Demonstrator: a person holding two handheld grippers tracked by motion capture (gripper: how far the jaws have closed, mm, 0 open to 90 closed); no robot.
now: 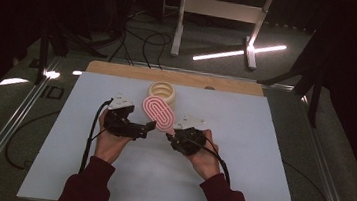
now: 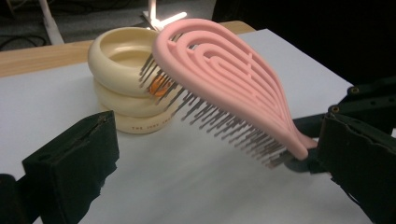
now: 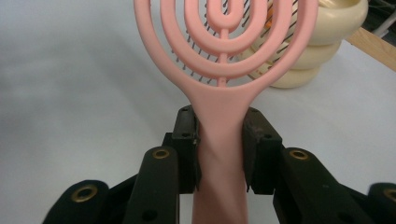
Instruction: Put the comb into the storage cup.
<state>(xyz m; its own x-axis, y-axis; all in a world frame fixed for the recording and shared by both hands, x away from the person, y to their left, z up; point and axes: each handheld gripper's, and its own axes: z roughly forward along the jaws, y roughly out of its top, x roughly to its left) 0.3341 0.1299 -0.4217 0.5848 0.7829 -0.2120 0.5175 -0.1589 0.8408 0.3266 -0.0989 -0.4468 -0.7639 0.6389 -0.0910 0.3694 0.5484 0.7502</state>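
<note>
Left gripper view: cream holder [image 2: 126, 70] lettering too small to read. Your right gripper [image 3: 220, 154] clamps the pink brush [image 3: 224, 56] by its handle, head angled up toward the holder; left gripper [image 2: 205, 163] gapes wide.

The high view looks forward and down from above the person's side of the white-topped bench [image 1: 237, 187], far enough back to take in both forearms. The left gripper view rides low over its own black jaws, close to the pink oval plastic hairbrush [image 2: 224, 79] just ahead. The right gripper view faces up the brush handle, nearer. All three share the brush and the cream ribbed ring-stacked holder [image 3: 322, 51] beyond it.
</note>
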